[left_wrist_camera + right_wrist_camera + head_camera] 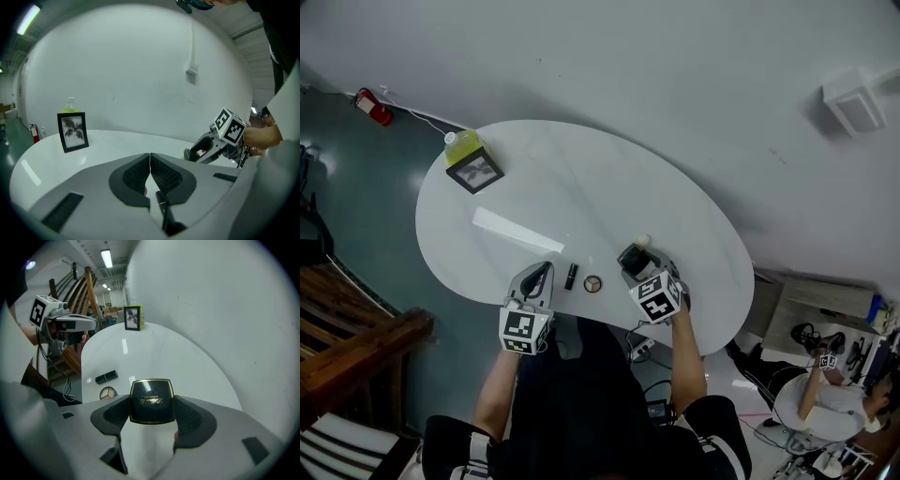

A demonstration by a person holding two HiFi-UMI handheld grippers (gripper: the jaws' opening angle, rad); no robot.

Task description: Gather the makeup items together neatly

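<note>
At the desk's near edge, the right gripper clamps a black compact, near the lipstick and round eyeshadow pan. The left gripper is pinched together, empty. Gathering looks nearly finished to me; setting the compact down neatly remains.

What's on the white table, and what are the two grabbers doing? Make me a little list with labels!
table: white, oval
right gripper: shut on the black compact
left gripper: shut, holding nothing
lipstick: black tube lying flat between the two grippers
round palette: lying beside the lipstick, not touching it
photo frame: standing at the table's far end
bottle: yellow-green, right behind the photo frame
</note>
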